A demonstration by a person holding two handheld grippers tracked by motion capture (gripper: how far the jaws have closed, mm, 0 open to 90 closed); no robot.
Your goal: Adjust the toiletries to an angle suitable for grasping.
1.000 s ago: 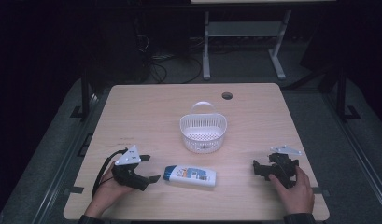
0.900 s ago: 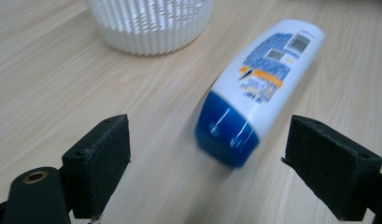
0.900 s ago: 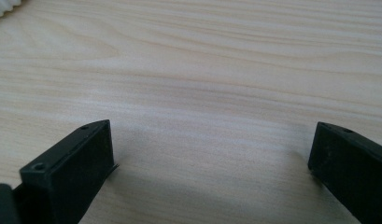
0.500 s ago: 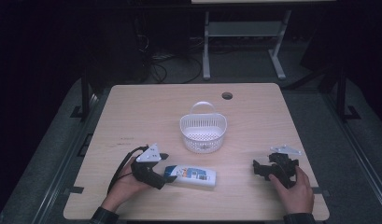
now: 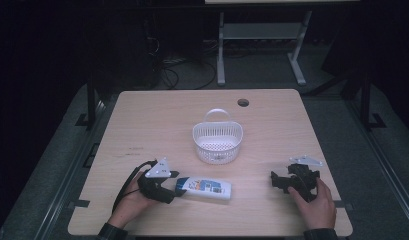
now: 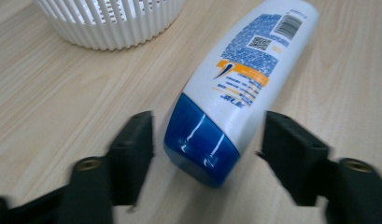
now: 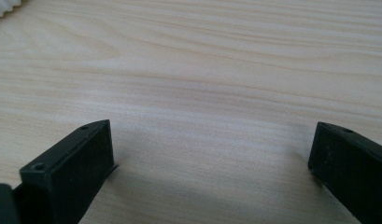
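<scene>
Since a second ago the left gripper [image 5: 168,187] has slid right along the table [image 5: 157,120] to the bottle [image 5: 208,188], which lies flat just in front of the white basket [image 5: 217,141]. Its jaws stand apart around the blue cap [image 6: 200,147], not yet clamped, likely lining up a grasp. Well apart, the right gripper [image 5: 278,181] rests spread open, holding nothing

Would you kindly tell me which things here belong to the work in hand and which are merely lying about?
In the job:
- bottle, lying flat
- left gripper, jaws open either side of its blue cap
- white basket, probably its destination

Idle:
- right gripper, open over bare table
</scene>
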